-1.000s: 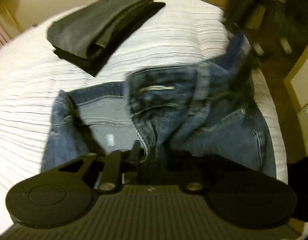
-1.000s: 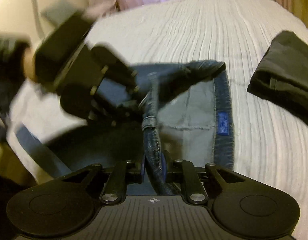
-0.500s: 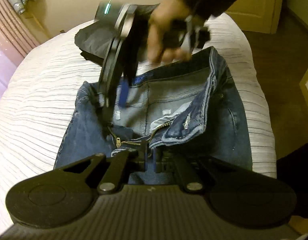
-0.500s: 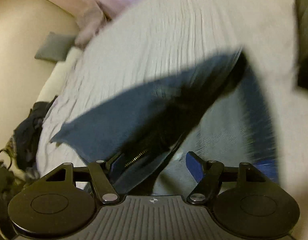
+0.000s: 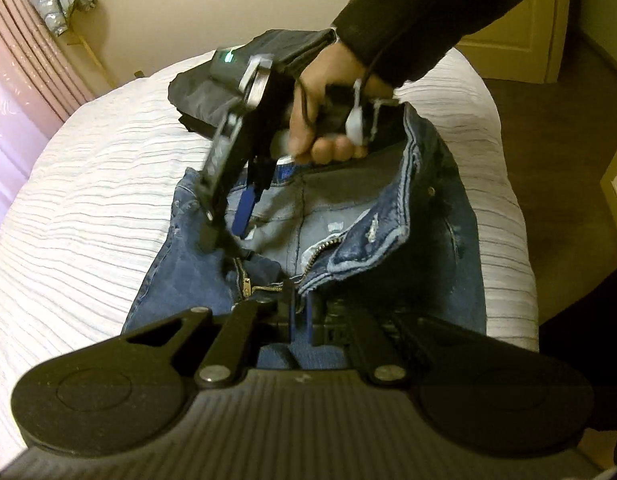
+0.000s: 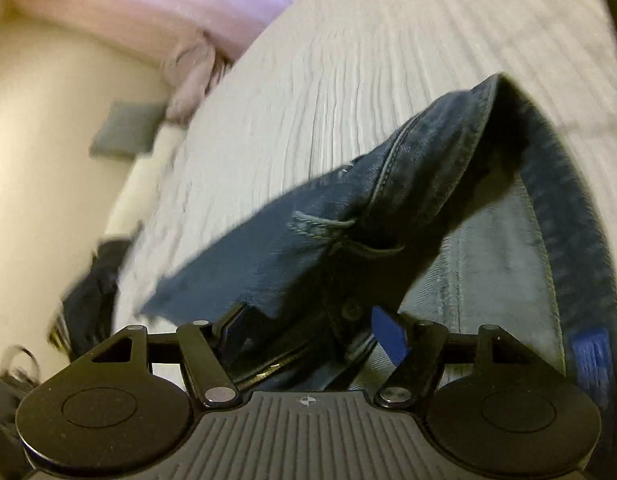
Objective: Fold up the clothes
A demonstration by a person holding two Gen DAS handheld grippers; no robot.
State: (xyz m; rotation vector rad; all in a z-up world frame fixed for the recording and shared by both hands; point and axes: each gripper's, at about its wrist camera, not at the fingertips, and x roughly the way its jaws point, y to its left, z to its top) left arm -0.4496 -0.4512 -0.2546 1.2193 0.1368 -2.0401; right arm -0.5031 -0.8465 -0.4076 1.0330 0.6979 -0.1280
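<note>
A: Where are the jeans (image 5: 388, 240) sitting rn?

B: They're lying on the white ribbed bedspread (image 5: 88, 200), waistband end pointing away from the left cam, fly unzipped and gaping so the pale inside is showing.

A: Left gripper (image 5: 300, 304)?

B: It's clamping the fly edge by the zipper – jaws pressed together w/ denim pinched between them.

A: And the right gripper (image 6: 308, 320)?

B: Its jaws are standing wide apart. The other fly flap is draping between them, but the pads aren't pressing on it – blue pad (image 6: 388, 338) showing bare on one side. In the left view it's pointing down into the waist opening, w/ the person's hand (image 5: 328, 120) in a black sleeve (image 5: 408, 20) gripping the handle.

A: Anything else nearby?

B: A folded dark garment (image 5: 204, 92) is resting further back on the bed, apart from the jeans. Pink curtain (image 5: 24, 80) hanging off to the left.
</note>
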